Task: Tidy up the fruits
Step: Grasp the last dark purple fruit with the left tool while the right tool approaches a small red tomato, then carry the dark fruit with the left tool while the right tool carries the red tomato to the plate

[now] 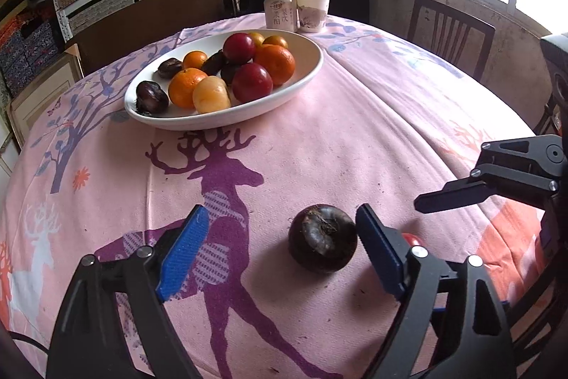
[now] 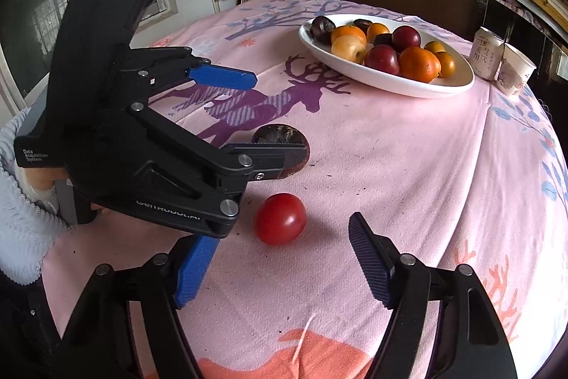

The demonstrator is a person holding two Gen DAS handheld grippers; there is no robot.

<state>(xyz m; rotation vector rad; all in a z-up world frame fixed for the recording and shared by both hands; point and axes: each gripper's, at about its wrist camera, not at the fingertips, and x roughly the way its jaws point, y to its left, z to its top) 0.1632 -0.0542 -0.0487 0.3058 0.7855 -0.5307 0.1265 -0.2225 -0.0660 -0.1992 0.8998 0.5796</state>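
Note:
A dark brown round fruit [image 1: 322, 238] lies on the pink tablecloth between the blue pads of my left gripper [image 1: 282, 212]. It sits close to the right pad, and neither pad touches it, so the gripper is open. Beside it lies a red tomato [image 2: 280, 218], just ahead of my open right gripper [image 2: 284, 231] and untouched. In the right wrist view the left gripper [image 2: 280, 116] straddles the dark fruit [image 2: 280, 134]. A white oval bowl [image 1: 198, 123] farther back holds oranges, red plums, dark fruits and a yellow one.
A drink can [image 1: 280, 11] and a paper cup [image 1: 312, 11] stand behind the bowl [image 2: 426, 91]. A wooden chair [image 1: 447, 31] is at the table's far right. A person's grey sleeve [image 2: 21, 201] is at the left. Shelves of boxes line the back.

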